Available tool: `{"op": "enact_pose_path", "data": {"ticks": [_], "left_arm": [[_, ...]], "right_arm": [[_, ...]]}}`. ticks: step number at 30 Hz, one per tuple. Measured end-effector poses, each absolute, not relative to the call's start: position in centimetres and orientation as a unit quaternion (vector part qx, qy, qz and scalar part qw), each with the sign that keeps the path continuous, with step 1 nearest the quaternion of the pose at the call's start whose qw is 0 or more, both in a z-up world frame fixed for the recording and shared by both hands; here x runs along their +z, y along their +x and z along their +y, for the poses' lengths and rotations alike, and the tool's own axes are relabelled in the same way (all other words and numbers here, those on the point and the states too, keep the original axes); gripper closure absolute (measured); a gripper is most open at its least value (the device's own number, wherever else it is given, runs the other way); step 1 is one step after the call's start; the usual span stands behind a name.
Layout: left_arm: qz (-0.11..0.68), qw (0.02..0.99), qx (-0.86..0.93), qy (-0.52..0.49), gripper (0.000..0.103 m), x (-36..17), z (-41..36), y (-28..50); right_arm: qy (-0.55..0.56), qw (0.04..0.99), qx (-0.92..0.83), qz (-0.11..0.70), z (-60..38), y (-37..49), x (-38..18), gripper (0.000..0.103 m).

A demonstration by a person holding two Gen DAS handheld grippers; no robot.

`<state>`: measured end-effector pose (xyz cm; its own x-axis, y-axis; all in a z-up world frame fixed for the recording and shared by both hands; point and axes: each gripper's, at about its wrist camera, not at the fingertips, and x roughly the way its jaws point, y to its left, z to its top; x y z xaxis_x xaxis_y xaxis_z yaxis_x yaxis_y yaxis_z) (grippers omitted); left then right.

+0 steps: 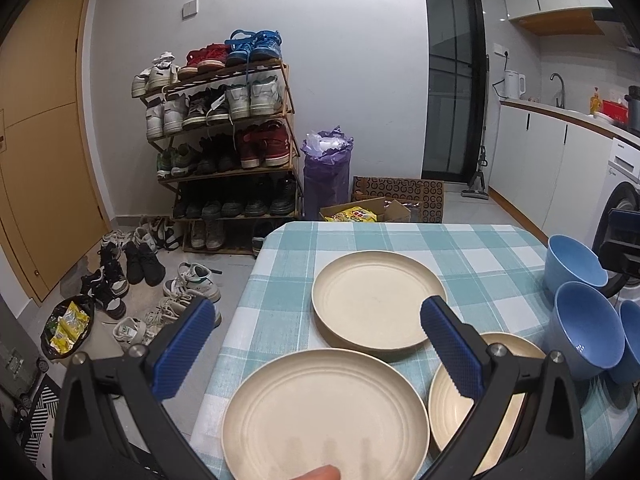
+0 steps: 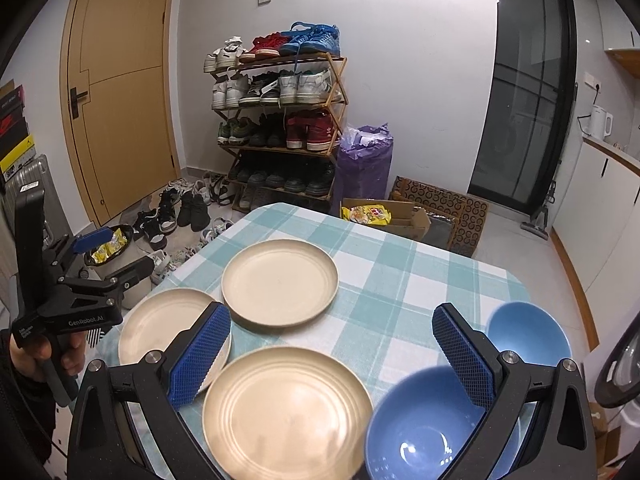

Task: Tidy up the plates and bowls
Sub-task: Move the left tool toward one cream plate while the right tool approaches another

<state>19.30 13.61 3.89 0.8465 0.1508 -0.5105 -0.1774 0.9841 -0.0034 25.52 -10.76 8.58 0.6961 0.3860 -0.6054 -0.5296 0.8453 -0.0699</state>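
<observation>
- Three cream plates lie flat, rims up, on the table with the checked cloth: the far plate toward the middle, the near plate at the front, the left plate at the table's left edge. They sit just beside one another in a triangle; none is stacked.
- Being round, the plates have no long axis; all face upward.
- The near blue bowl stands upright just right of the near plate, the far blue bowl just behind it near the right edge. The left wrist view shows part of a third blue bowl at the frame's edge.
- The right gripper hangs above the near plate and near bowl, jaws wide apart, holding nothing.
- The left gripper hovers over the left side, jaws wide apart and empty.
- The far half of the cloth is bare, up to the rounded corners.
- Beyond the table: a shoe rack, loose shoes on the floor, a purple bag, cardboard boxes, a wooden door and white kitchen cabinets.
</observation>
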Motion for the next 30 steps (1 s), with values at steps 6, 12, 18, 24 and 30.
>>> {"op": "enact_pose_path", "data": {"ticks": [6,12,18,24,30], "left_arm": [[0.263,0.960,0.091,-0.020,0.000,4.4,14.8,20.8],[0.267,0.958,0.096,-0.032,0.000,5.0,16.6,22.2],[0.274,0.956,0.102,-0.039,0.000,4.9,17.8,23.5],[0.291,0.950,0.105,-0.040,0.000,4.0,18.4,25.0],[0.303,0.947,0.103,-0.033,0.000,2.7,18.5,26.7]], "right_arm": [[-0.116,0.911,0.252,0.305,-9.1,27.4,8.7,0.000],[-0.122,0.907,0.251,0.316,-7.5,29.3,9.0,0.000],[-0.129,0.904,0.247,0.325,-6.5,31.2,9.0,0.000],[-0.122,0.896,0.248,0.347,-5.3,33.7,7.9,0.000],[-0.113,0.890,0.244,0.367,-4.3,36.0,6.2,0.000]]}}
